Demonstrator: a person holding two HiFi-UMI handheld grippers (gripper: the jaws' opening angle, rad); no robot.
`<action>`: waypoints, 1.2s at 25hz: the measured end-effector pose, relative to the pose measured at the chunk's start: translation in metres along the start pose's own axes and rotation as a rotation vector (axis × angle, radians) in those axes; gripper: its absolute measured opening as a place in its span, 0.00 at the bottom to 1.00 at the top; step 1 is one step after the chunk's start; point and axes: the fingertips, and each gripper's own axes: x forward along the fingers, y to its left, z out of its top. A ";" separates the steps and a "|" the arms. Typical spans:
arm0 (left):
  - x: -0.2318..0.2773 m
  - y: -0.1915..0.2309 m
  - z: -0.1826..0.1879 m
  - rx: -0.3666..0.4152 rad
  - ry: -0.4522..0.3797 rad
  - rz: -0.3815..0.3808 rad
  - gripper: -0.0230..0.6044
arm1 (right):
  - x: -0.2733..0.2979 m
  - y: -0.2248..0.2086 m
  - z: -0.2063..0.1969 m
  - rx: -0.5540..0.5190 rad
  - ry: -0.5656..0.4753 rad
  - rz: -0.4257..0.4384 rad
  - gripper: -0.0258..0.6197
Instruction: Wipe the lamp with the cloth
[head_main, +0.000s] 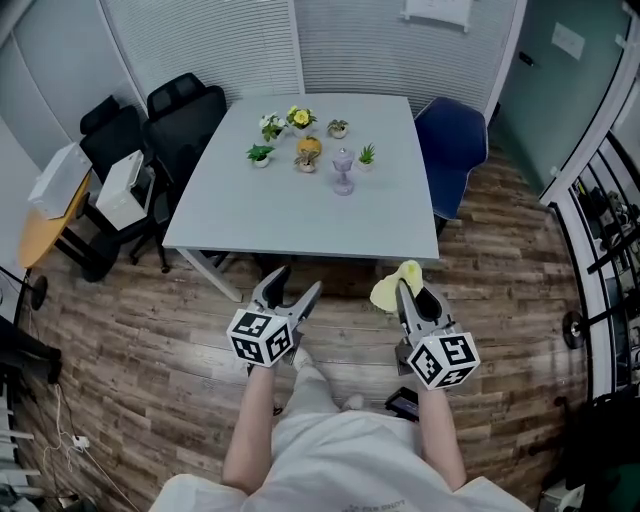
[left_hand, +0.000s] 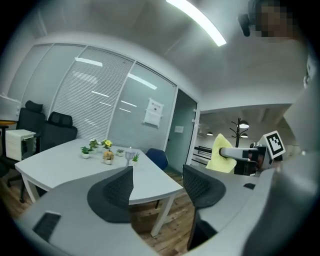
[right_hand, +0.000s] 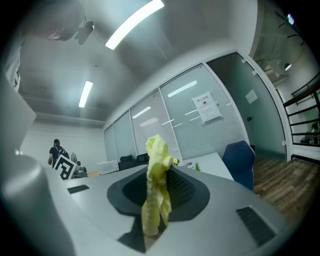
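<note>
An office room with a wood-plank floor (head_main: 150, 320) and slatted blinds along the far walls. In the middle stands a pale grey table (head_main: 300, 215), with black office chairs (head_main: 185, 125) at its left side and a blue chair (head_main: 452, 150) at its right corner. A cluster of small potted plants (head_main: 300, 135) sits toward the table's far edge. The lamp (head_main: 343, 170), a small pale purple piece on a stem, stands upright just beside them on the near side of the cluster.

The person stands back from the table's near edge and holds both grippers out over the floor. The left gripper (head_main: 298, 280) has its jaws spread wide with nothing between them. In its own view only the table and floor show through the gap.

The right gripper (head_main: 410, 295) is clamped on the yellow cloth (head_main: 385, 292). The cloth is pinched in a bunched fold between the pads, with its top poking up above the jaws and a loose end hanging below.

Both grippers are well apart from the lamp, which stands untouched across the table. The cloth is short of the table's near edge.
</note>
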 end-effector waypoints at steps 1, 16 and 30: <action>0.001 -0.002 -0.002 0.011 0.008 0.002 0.51 | -0.001 -0.001 -0.001 -0.005 0.004 -0.001 0.17; 0.067 0.030 -0.011 0.013 0.077 0.001 0.53 | 0.059 -0.047 -0.012 0.029 0.056 0.019 0.17; 0.251 0.136 0.003 -0.031 0.175 -0.089 0.53 | 0.241 -0.147 0.004 0.013 0.131 -0.051 0.16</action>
